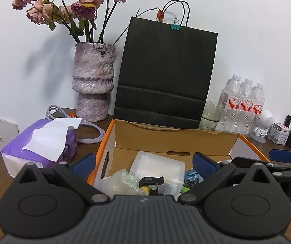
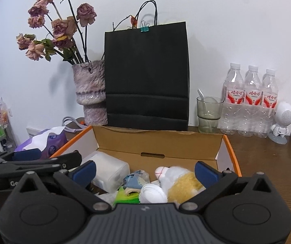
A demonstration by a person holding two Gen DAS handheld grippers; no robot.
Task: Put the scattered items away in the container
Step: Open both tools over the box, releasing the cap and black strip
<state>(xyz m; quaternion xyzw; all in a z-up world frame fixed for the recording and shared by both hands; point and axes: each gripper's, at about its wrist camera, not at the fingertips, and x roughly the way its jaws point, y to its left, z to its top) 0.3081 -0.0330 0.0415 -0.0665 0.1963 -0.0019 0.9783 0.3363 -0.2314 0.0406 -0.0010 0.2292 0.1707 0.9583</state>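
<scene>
Both wrist cameras sit close above the cardboard box (image 1: 176, 140) (image 2: 159, 140), facing the wall. Left wrist view looks from left, right wrist view from right; both share the black paper bag (image 1: 165, 71) (image 2: 147, 75).

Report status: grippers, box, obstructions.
Left gripper open, empty, over cardboard box. Right gripper open, empty, same box. Box holds plush toy, plastic container, wrappers. Nothing blocking.
</scene>
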